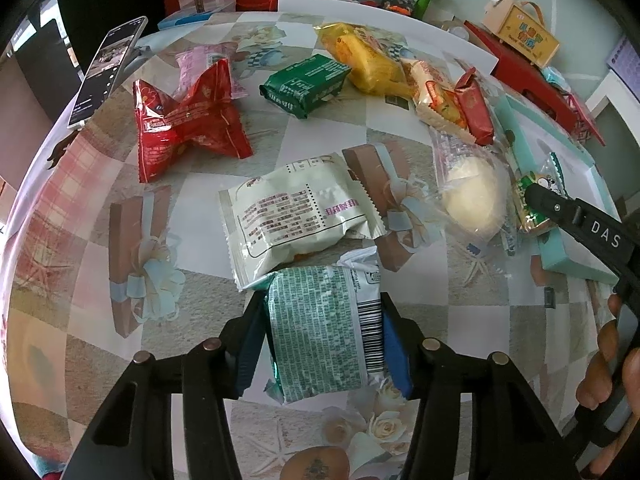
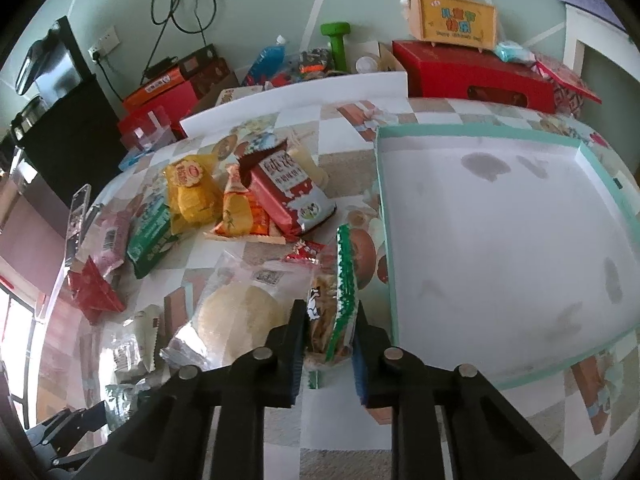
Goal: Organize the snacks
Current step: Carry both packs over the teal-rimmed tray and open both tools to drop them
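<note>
The left gripper [image 1: 324, 332] points steeply down at the bench [image 1: 80, 216], its jaws clamped on a teal-printed pack [image 1: 324, 328] with a barcode along one side. The blue pads press on both flanks of the pack, which sits low in the left wrist view, touching the near edge of a white pack [image 1: 296, 212] that lies just beyond it.

The right gripper [image 2: 329, 340] has its jaws clamped on a small green-edged packet [image 2: 332, 300] that stands on edge between the pads, just beside the left wall of the tray [image 2: 386, 216]. The tray is a shallow white box with a teal rim, and nothing lies inside it. In the left wrist view the same packet [image 1: 534, 200] shows at the right, with the black gripper finger across it and a hand [image 1: 612, 368] on the handle below.

A round pale bun in a clear wrapper [image 2: 236, 316] lies just left of the right gripper. Further back on the bench sit a red pack [image 2: 288, 192], an orange pack [image 2: 240, 212], a yellow pack [image 2: 192, 192] and a green pack [image 2: 152, 236], bunched together. Two red pouches [image 1: 188, 120] and a pink pack [image 1: 196, 62] lie toward the left edge, near a phone [image 1: 108, 68] that leans at the rim.

Beyond the bench stand a red box [image 2: 472, 76] with a small yellow case [image 2: 456, 16] on top, and a green dumbbell [image 2: 338, 42].
</note>
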The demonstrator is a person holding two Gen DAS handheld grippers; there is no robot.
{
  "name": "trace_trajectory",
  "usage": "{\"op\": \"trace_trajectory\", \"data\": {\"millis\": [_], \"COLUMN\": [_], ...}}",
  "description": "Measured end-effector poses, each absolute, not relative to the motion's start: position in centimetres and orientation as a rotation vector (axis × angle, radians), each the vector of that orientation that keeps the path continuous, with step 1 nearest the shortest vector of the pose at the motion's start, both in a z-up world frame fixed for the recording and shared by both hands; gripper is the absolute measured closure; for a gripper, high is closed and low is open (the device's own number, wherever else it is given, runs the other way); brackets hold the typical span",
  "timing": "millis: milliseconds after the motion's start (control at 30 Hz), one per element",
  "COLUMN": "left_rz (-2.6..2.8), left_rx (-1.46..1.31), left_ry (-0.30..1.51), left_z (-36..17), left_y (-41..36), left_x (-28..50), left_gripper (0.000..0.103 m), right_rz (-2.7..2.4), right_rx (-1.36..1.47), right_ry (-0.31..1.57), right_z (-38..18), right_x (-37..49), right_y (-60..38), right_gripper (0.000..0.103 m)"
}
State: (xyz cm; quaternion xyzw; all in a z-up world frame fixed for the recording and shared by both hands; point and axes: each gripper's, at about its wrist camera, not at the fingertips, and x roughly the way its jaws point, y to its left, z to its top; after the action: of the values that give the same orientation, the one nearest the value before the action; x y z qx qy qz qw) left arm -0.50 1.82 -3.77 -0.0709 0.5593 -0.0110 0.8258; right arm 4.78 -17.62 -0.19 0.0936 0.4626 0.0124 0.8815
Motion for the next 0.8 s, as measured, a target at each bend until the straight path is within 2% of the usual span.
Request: {"op": "trace_trajectory", "data": {"millis": [467,800], "left_rz": [-0.098,-0.226], "left_rx": [-0.171,-0.116], "left_ry": [1.085,0.974], "left_z": [-0.7,3.2], "left_y": [1.3,-3.8], "left_x": [-0.9,2.4], "left_gripper": [0.049,0.049], "right_rz": [0.016,-0.113], "right_rx": [0.256,0.334], "right_ry": [0.866,0.796], "right_z": [2.9,4.3], "right_x": [3.8,3.8], "right_y": [-19.5,-25.2], "right_gripper": [0.082,0.082]}}
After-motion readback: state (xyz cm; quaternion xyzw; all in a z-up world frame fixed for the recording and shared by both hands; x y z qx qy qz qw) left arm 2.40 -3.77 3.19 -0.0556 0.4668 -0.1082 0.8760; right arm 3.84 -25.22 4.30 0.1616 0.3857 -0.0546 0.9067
